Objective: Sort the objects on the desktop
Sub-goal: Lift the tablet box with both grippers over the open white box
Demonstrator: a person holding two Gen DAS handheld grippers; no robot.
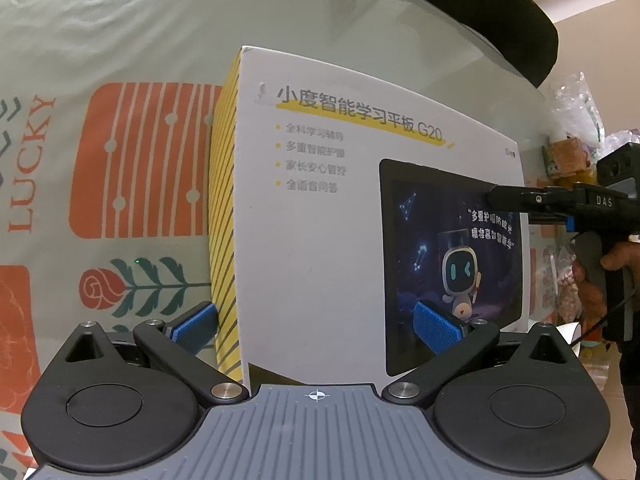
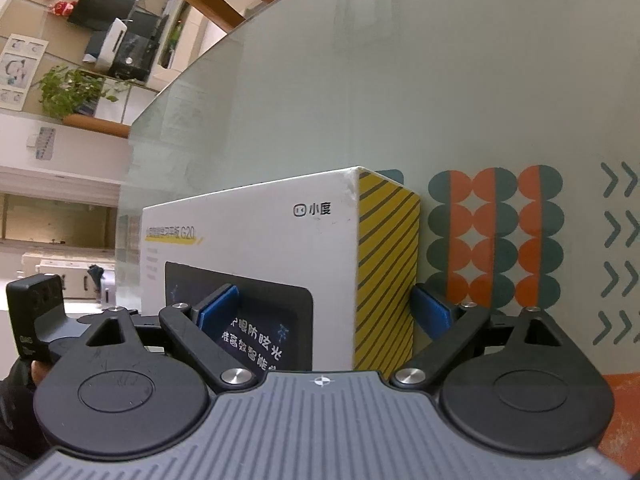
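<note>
A white tablet box (image 1: pixel 320 240) with yellow-and-black striped sides and a printed tablet picture is held by both grippers over a patterned tablecloth (image 1: pixel 132 160). My left gripper (image 1: pixel 316 326) is shut on it: one blue pad (image 1: pixel 196 326) sits outside the striped side, the other on the printed face. My right gripper (image 1: pixel 500 200) reaches in from the right, a black finger lying on the tablet picture. In the right wrist view, the right gripper (image 2: pixel 326 308) clamps the box (image 2: pixel 256 240) across its striped side (image 2: pixel 386 264).
The tablecloth (image 2: pixel 496 240) covers a round glass-topped table. Plastic bags and small packets (image 1: pixel 568 152) lie past the box's far end. A hand (image 1: pixel 600 276) holds the right gripper's handle. The left gripper's body (image 2: pixel 36 312) shows at the left. Beyond the table's edge (image 2: pixel 168 92) are a plant and furniture.
</note>
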